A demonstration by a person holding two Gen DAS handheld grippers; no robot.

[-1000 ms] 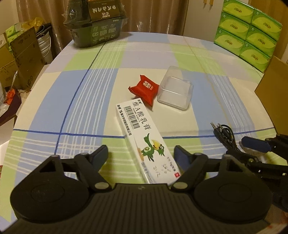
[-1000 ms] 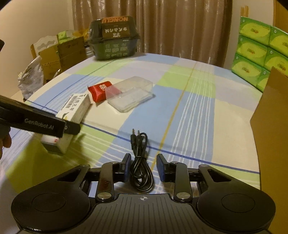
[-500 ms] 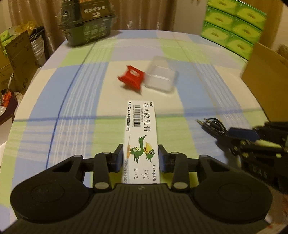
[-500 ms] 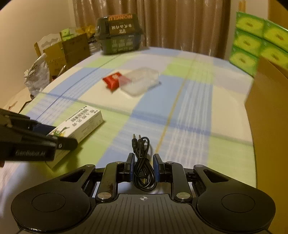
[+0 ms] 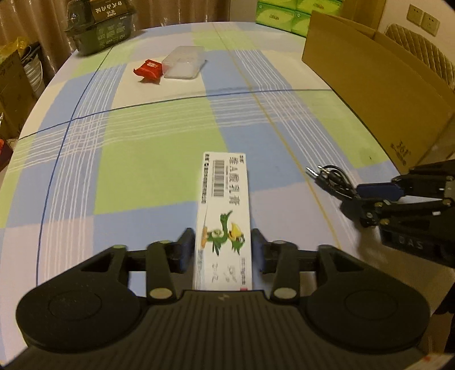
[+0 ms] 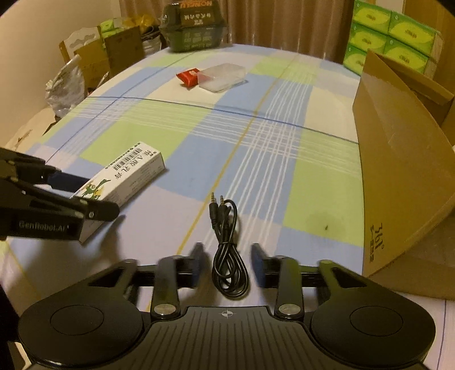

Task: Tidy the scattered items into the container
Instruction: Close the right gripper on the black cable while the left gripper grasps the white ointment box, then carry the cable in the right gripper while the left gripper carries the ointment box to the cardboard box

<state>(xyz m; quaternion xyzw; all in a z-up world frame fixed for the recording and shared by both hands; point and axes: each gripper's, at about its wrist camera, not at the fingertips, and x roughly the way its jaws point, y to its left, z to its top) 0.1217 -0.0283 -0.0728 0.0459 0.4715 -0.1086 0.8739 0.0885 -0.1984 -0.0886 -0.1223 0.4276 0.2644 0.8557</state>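
Note:
My left gripper [image 5: 223,250] is shut on a long white ointment box [image 5: 224,216] with a green bird print and holds it above the table; it also shows in the right wrist view [image 6: 125,176]. My right gripper [image 6: 227,261] stands open around a coiled black audio cable [image 6: 227,250]; the fingers do not touch it. The cable also shows in the left wrist view [image 5: 330,179]. The brown cardboard box [image 6: 398,159] stands at the right. A red packet [image 5: 149,69] and a clear plastic case [image 5: 184,62] lie far back.
A dark green boxed item [image 6: 193,25] sits at the table's far edge. Green tissue packs [image 6: 389,34] are stacked behind the cardboard box. Cartons and bags [image 6: 93,57] stand beside the table on the left. The table [image 6: 256,142] has a checked cloth.
Both grippers have moved right, toward the cardboard box. The left one carries the ointment box with it. The right gripper's fingers, shut on the cable half a second ago, now stand apart.

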